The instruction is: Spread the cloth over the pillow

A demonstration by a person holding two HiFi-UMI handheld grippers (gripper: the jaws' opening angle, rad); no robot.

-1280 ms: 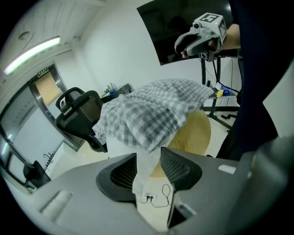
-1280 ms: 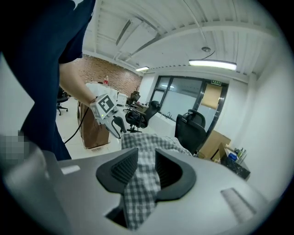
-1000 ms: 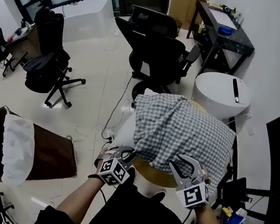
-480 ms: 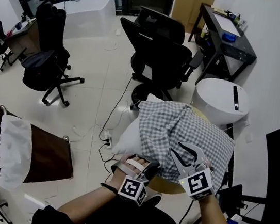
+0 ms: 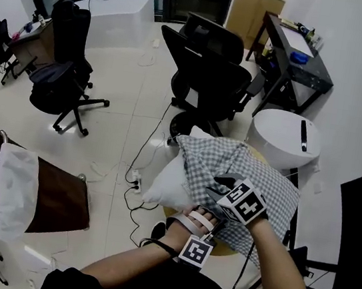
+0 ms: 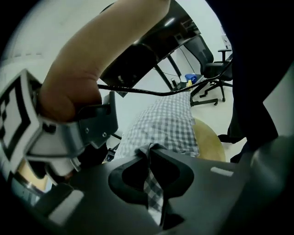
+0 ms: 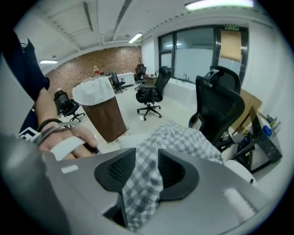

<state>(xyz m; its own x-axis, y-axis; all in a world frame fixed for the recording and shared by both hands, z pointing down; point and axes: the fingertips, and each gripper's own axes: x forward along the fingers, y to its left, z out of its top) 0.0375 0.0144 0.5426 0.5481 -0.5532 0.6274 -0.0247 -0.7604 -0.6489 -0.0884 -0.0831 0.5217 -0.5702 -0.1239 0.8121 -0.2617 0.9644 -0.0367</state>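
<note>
Checked cloth [image 5: 272, 188] drapes the white pillow [image 5: 163, 184] at centre-right of the head view. Its long axis runs roughly left to right along the pillow, whose left end pokes out bare. The left gripper [image 5: 213, 214] and right gripper [image 5: 220, 185] crowd together at the cloth's near edge.

Left gripper view: the jaws are closed tight on a thin fold of the cloth, which stretches away over the pillow. A round wooden stool [image 6: 209, 137] carries both, and the pillow seems to overhang it. A hard tug from this pinch could, I judge, drag the cloth nearward off the far side, or tip the pillow from the stool.

Right gripper view: the jaws stand wide and have just been opening. A bunched band of cloth lies between them, loose rather than clamped so far as I can tell. If that band drops in a crumple, the pillow's bare left end would likely remain uncovered.
</note>
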